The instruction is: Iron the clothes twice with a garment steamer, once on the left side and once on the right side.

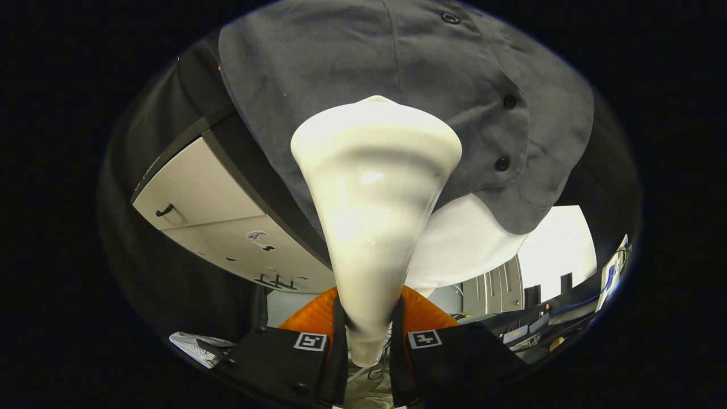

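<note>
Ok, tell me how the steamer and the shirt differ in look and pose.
The steamer is glossy cream-white and rigid, a cone flaring away from the fingers; the shirt is matte dark grey, soft and hanging, with black buttons. The steamer is clamped between the gripper's fingers; the shirt hangs beyond it, ungripped. Whether they touch is unclear.

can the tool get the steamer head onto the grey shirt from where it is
Probably yes: the tool is shut on the white steamer, whose wide head sits right against the grey shirt, with nothing in between.
</note>
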`<state>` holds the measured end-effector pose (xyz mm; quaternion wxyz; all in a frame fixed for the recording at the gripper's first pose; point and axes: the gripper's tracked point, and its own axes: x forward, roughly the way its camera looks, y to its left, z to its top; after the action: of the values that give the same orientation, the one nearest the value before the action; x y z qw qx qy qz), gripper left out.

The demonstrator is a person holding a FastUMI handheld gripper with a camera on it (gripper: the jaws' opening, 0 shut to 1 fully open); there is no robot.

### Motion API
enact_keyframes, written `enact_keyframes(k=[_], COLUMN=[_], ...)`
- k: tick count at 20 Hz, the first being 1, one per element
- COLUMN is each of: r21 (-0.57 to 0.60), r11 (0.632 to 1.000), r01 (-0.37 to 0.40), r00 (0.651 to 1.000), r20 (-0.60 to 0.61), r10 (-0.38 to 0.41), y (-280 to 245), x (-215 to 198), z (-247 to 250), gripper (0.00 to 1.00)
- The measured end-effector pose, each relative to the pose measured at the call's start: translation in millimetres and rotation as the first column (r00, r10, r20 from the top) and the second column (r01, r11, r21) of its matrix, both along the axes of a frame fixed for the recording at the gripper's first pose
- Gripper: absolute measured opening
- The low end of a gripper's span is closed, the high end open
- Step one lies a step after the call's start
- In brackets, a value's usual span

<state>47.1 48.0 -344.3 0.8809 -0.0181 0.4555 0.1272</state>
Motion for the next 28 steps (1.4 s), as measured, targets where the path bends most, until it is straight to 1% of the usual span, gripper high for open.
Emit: enact_keyframes(k=[8,11,15,20,28], r21=[0.025,0.031,0.039,0.045,0.051], r11=[0.999,0.999,0.997,0.996,0.994], r01=[0.028,0.036,0.065,0.076,0.097], r00=[0.996,0.991,0.971,0.941,0.896], r20=[0.082,0.13,0.228,0.328,0.43], r10=[-0.03,-0.04,-0.073,-0.087,-0.109], y=[-10.7,-12.8,-27.3,-41.5,-66.4], x=[-0.2,4.3,17.5,29.5,51.7], z=[63.6,92.5,145.0,205.9,274.7], gripper=[0.38,0.38,0.38,0.38,0.38])
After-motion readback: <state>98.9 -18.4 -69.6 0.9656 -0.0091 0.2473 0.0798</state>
